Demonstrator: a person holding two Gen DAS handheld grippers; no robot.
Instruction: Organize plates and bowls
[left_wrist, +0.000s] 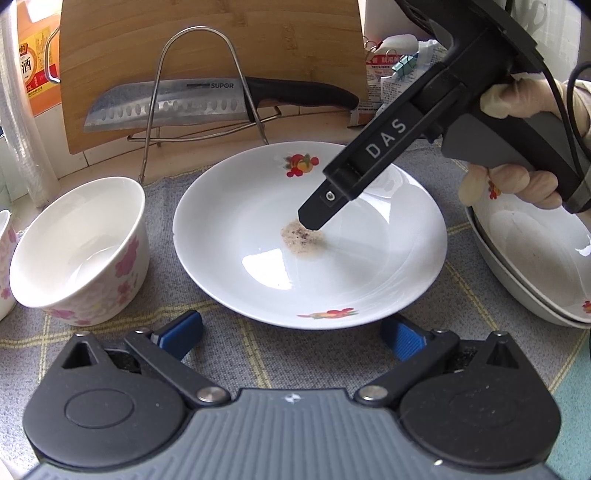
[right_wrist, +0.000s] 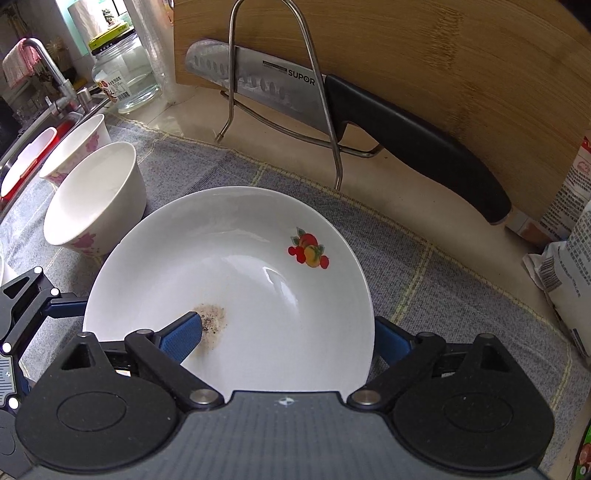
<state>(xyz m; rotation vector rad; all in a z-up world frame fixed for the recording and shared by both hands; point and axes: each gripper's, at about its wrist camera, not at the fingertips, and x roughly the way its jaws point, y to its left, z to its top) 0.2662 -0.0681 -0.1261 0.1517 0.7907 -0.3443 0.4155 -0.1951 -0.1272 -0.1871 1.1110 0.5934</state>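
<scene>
Plate (right_wrist: 236, 295): round glossy white ceramic, fruit decals, brown gritty smear at centre, on grey woven cloth (right_wrist: 424, 266) | right gripper (right_wrist: 288, 343): ribbed blue pads spread wide, straddling plate's rim, not pressing | left gripper (left_wrist: 291, 339): spread, empty, near plate's edge | bowl (left_wrist: 81, 251): white, pink florals, left of plate | stacked dishes (left_wrist: 535, 266): right.
</scene>
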